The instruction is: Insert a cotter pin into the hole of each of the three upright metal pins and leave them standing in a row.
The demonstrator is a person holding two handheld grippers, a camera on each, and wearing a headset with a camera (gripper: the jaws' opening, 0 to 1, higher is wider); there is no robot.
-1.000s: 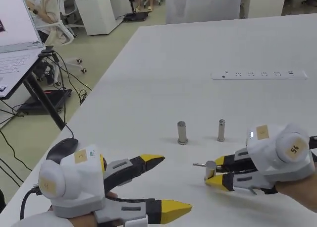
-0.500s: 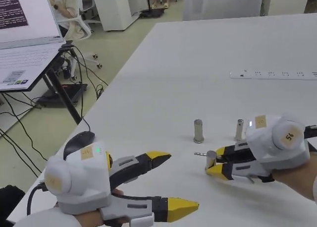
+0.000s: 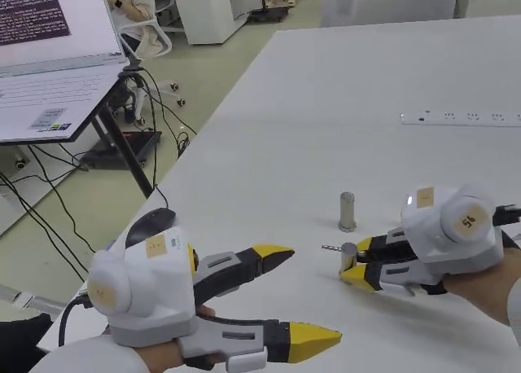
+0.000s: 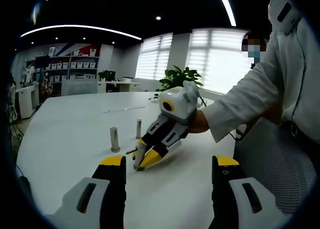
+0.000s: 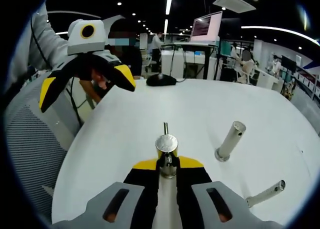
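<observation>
My right gripper (image 3: 356,262) is shut on a short metal pin (image 3: 348,255) held upright near the table top. A thin cotter pin (image 3: 329,247) sticks out sideways through its head. In the right gripper view the held metal pin (image 5: 166,145) sits between the yellow tips, with the cotter pin (image 5: 165,127) pointing away. One standing pin (image 3: 348,211) is just behind it. Two standing pins (image 4: 114,139) (image 4: 138,129) appear in the left gripper view, behind the right gripper (image 4: 150,153). My left gripper (image 3: 303,295) hovers open and holds nothing, at the near left.
A white power strip (image 3: 464,116) lies far back on the white table (image 3: 269,145). A black mouse (image 3: 151,225) sits at the table's left edge. An open laptop (image 3: 49,63) stands on a stand to the left. A person's sleeve (image 4: 250,99) is close on the right.
The head camera has swung left. Relative to the standing pins, my right gripper has carried its pin leftward and now covers the right one. The left gripper stays open.
</observation>
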